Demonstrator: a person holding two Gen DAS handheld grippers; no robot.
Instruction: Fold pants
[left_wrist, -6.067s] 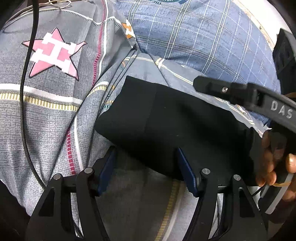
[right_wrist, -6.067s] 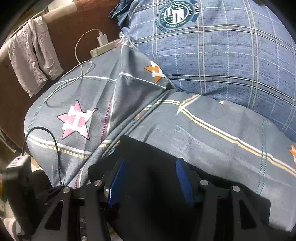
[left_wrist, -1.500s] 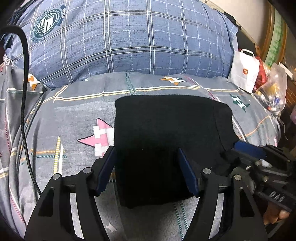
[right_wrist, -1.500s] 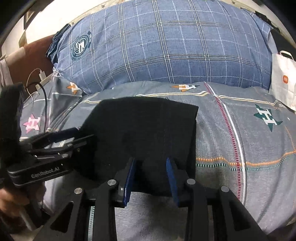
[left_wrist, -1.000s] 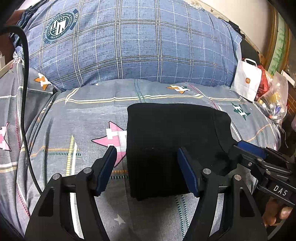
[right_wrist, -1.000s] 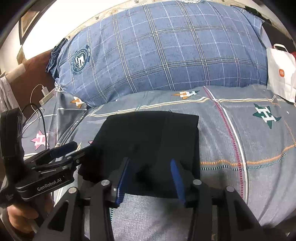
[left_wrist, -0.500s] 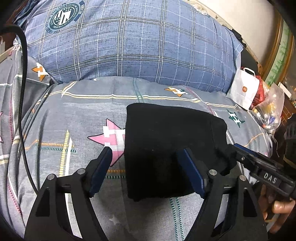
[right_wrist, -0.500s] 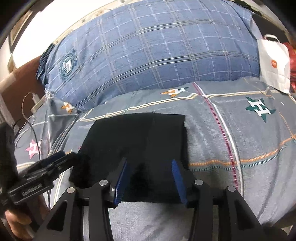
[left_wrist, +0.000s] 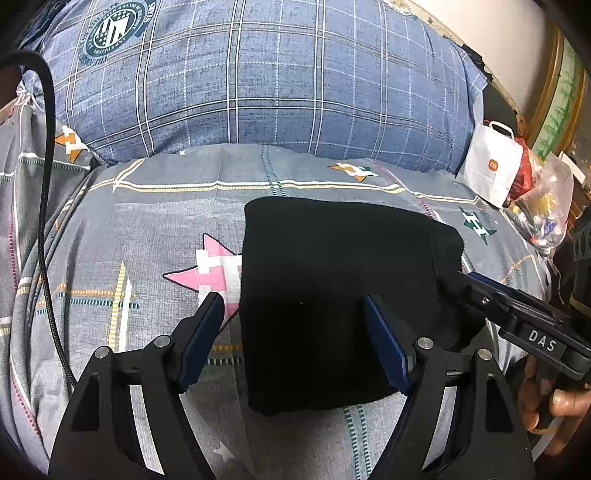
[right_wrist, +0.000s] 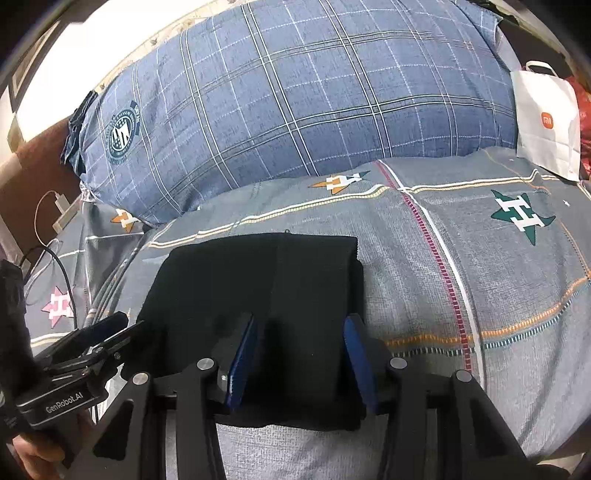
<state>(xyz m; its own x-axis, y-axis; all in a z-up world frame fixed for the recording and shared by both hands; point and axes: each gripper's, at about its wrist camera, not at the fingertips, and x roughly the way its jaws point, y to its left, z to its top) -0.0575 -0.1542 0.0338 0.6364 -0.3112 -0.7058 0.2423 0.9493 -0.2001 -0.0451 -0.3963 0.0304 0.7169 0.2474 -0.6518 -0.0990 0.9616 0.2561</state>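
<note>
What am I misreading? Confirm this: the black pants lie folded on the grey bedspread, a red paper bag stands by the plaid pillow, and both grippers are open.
One thing is wrong: the paper bag is white, not red, as the right wrist view shows. The rest holds: the pants lie folded on the bedspread, the bag stands by the pillow, and the left gripper and right gripper are open.

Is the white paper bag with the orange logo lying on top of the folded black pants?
No, the white paper bag with the orange logo stands against the blue plaid pillow, well apart from the folded black pants.
</note>
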